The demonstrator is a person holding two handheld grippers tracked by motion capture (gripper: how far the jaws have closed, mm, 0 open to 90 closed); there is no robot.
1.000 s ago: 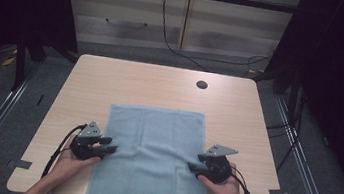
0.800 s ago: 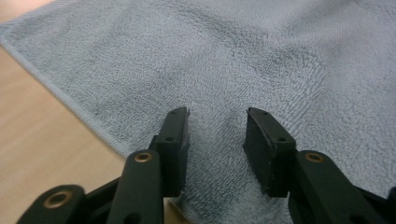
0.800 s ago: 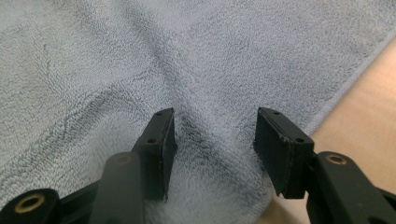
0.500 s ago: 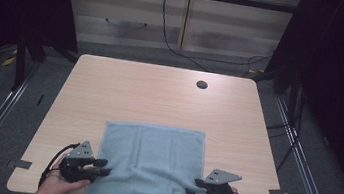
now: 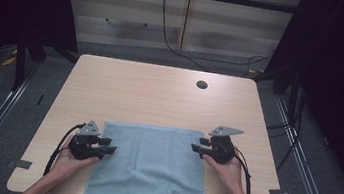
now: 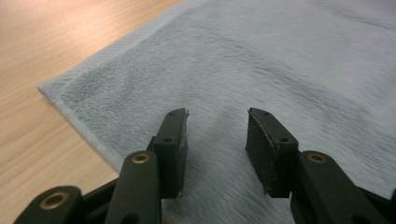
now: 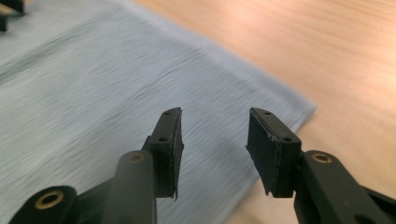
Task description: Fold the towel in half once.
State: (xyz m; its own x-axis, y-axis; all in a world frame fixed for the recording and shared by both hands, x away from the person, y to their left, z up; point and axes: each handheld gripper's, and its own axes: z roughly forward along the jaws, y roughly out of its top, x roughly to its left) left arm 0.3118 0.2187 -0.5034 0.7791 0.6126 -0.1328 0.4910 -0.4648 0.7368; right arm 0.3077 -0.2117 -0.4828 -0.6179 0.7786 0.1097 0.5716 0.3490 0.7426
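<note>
Towel [image 5: 150, 170] edges between parted grippers

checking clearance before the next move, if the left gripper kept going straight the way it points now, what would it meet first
Most likely the blue-grey towel: the left gripper has open jaws aimed low across its surface, just inside the near edge. Its height above the cloth is unclear.
</note>
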